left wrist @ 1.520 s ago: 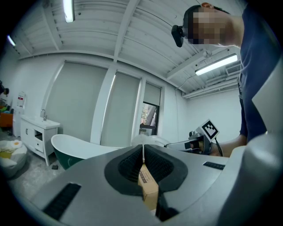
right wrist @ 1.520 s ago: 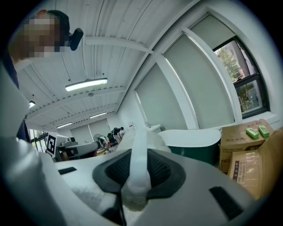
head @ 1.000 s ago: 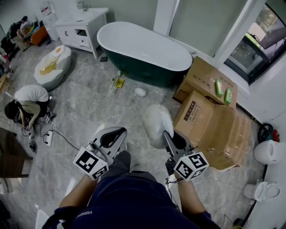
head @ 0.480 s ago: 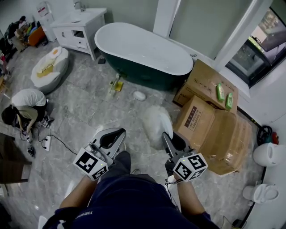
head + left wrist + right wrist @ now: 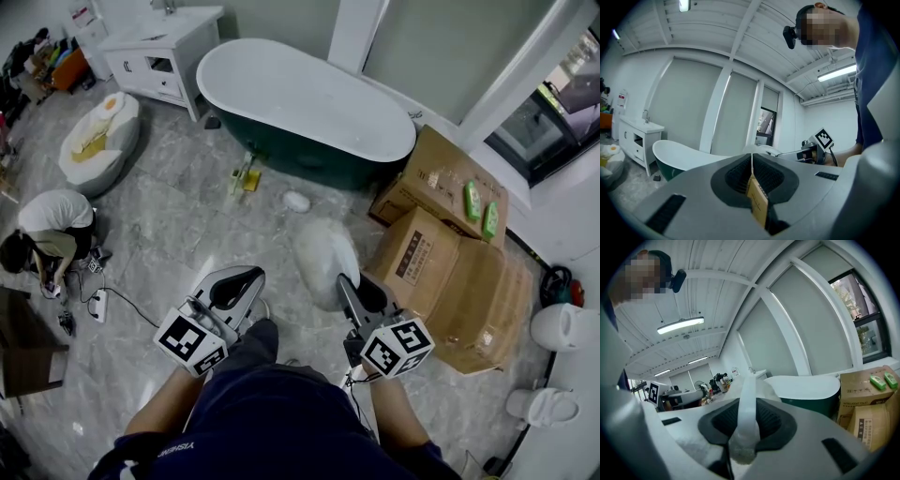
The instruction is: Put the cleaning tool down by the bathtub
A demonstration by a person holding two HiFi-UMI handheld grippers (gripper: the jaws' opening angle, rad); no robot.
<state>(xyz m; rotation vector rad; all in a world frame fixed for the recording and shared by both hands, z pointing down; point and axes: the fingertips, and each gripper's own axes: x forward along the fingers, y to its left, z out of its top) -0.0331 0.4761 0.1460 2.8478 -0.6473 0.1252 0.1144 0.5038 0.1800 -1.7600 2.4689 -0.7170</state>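
duster (image 5: 323, 255) clamped in our right tool (image 5: 352, 287), left tool (image 5: 236, 287) closed empty; carrying step, next we lower it by the bathtub (image 5: 309, 98).

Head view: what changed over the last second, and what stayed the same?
The person has walked toward the bathtub, which now shows larger and nearer. Nothing was taken or let go: the right gripper keeps its jaws on the fluffy cleaning tool, and the left gripper stays shut.
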